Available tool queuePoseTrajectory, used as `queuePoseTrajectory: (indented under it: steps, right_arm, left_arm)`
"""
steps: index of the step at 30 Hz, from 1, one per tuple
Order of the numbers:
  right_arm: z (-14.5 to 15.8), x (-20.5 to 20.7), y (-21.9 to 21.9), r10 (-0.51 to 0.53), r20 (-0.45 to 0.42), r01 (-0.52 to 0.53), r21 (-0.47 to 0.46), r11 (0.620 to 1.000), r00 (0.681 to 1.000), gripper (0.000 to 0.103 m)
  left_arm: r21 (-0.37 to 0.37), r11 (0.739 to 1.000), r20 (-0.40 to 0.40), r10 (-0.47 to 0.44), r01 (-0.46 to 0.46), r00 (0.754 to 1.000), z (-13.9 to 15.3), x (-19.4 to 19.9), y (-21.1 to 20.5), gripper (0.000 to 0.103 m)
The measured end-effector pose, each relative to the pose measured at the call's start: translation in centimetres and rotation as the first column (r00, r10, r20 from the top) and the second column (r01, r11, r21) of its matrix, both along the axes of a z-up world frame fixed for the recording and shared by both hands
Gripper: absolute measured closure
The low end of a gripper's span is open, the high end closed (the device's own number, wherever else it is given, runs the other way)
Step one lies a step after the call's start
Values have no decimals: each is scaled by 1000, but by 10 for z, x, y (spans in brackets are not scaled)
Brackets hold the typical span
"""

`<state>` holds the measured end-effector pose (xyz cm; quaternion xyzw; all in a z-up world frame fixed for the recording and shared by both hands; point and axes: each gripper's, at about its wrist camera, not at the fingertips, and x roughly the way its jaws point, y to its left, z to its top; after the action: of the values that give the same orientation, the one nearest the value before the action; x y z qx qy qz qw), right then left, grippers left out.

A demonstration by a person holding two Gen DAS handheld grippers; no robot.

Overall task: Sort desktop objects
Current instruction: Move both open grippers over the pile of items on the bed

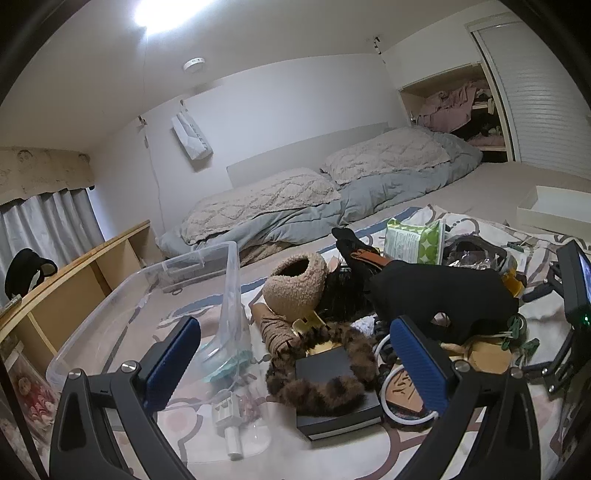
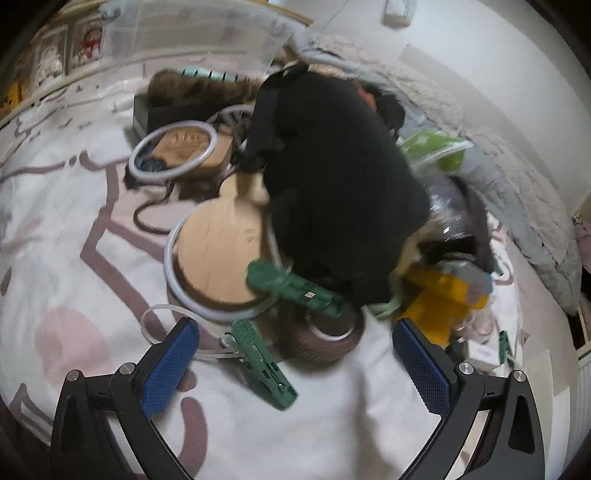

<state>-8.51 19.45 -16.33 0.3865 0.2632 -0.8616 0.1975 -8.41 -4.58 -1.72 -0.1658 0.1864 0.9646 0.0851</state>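
Note:
A pile of objects lies on a patterned sheet. In the left wrist view my left gripper [image 1: 295,354] is open and empty above a black box [image 1: 332,402] with a brown furry band [image 1: 325,369] draped on it. Behind are a beige fuzzy pouch [image 1: 295,284], a black cloth item [image 1: 439,295] and a green packet [image 1: 413,240]. In the right wrist view my right gripper [image 2: 295,365] is open and empty over a green clip [image 2: 262,363], near a ribbed brown spool [image 2: 325,343], a round wooden board [image 2: 218,258] and a yellow piece [image 2: 436,299].
A clear plastic bin [image 1: 177,295] stands left of the pile; it also shows in the right wrist view [image 2: 192,33]. Pillows and a grey duvet [image 1: 314,199] lie behind. A wooden shelf [image 1: 70,280] is at left, a white tray [image 1: 554,210] at right.

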Motion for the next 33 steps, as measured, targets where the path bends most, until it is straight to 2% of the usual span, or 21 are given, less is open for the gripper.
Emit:
queuePoseTrajectory:
  steps: [5,10,15,19,23,30,33]
  right_arm:
    - [2,-4,-6,-23,87,28,-58,998,996,0]
    - [5,11,-19,57,119,-46,-93,995,991,0]
    - [16,23,-27,122,156,-95,-169,981,980,0]
    - [32,34,-31,183,143,-147,-233,961,973,0]
    - [38,40,-38,184,88,-163,-207,965,979,0]
    - [38,32,-28,146,70,-135,-138,981,987,0]
    - [42,27,-20,115,69,-103,-160,982,991,0]
  left_arm:
    - [-22,1000,7,4,-4,1000,-8,-6,2,0]
    - [-47,999,17,-4,4,1000,-16,-8,7,0]
    - [-76,997,30,-19,21,999,-24,-8,12,0]
    - [-107,994,41,-30,35,999,-35,-9,16,0]
    - [-147,988,66,-27,36,997,-48,-13,23,0]
    - [-219,971,110,-70,93,991,-75,-11,38,0]
    - [-254,960,133,-88,120,987,-89,-10,44,0]
